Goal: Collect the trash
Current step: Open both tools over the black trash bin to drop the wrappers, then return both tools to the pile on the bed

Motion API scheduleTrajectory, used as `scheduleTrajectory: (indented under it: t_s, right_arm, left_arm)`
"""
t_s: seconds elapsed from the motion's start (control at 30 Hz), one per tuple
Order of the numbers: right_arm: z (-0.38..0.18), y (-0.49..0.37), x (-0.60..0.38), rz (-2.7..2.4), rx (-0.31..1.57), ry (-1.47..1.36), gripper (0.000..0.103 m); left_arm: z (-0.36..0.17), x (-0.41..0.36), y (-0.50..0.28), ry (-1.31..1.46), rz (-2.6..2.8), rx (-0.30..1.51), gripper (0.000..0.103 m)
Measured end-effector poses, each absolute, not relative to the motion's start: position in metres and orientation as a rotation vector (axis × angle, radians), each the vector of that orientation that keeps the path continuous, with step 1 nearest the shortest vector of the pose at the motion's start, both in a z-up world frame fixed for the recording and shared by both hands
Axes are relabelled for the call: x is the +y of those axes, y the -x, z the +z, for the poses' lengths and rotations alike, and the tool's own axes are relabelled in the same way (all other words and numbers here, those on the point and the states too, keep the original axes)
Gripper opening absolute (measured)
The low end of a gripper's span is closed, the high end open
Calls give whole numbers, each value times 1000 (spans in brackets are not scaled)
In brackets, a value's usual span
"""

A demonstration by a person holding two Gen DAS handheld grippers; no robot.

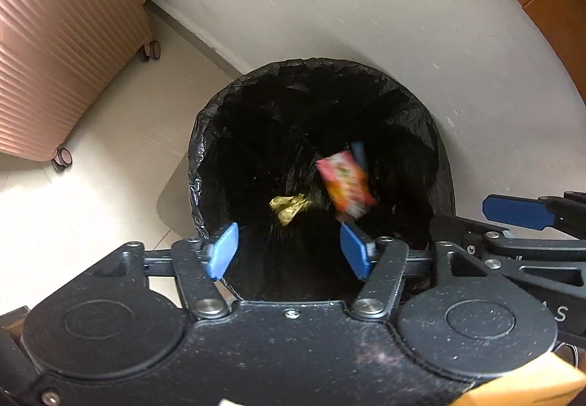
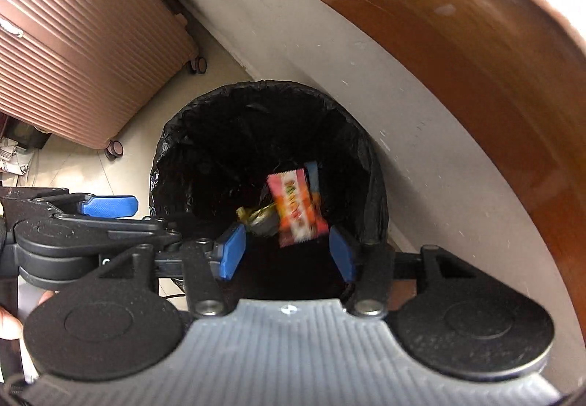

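Wrappers (image 1: 346, 184) in bin (image 1: 205, 135), left tool (image 1: 289, 252) and right tool (image 2: 289, 250) above, pointing down, jaws apart

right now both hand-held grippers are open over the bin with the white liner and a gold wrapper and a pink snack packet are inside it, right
Not quite: the bin liner is black, not white, as the left wrist view shows. The rest holds: the left hand-held gripper and right hand-held gripper are open over it, with the gold wrapper and pink snack packet inside.

Left gripper (image 1: 289, 256) fingers apart, right gripper (image 2: 287, 252) likewise
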State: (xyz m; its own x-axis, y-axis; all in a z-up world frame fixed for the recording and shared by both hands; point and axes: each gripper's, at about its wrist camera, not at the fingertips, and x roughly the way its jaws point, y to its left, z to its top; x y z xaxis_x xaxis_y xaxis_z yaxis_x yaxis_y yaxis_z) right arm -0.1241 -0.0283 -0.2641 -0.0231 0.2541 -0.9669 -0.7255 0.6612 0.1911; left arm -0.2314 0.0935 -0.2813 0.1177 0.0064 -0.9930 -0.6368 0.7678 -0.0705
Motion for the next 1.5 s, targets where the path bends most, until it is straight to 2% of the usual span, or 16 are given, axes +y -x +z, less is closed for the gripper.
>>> scheduleTrajectory:
  t_s: [0.2,0.47,0.6,0.77,1.13,1.33,1.5]
  right_arm:
    - [-259,125,-32,821,1371,428,66]
    - [-244,125,-35,834,1358,399,66]
    - [-224,126,-37,862,1336,382,66]
    - [-171,125,-49,890,1273,314,66]
    - [-61,84,-96,814,988,199,71]
    - [-41,34,-137,623,926,52,71]
    - [-39,-1,-180,499,904,-23,71]
  left_arm:
    - [-276,94,228,558,531,1377,71]
    - [-254,93,226,547,545,1375,72]
    - [-225,91,227,527,555,1346,72]
    - [-163,91,221,496,527,1231,72]
    - [-31,75,128,337,372,906,80]
    - [-5,45,72,249,283,862,82]
    - [-12,17,37,228,225,882,82]
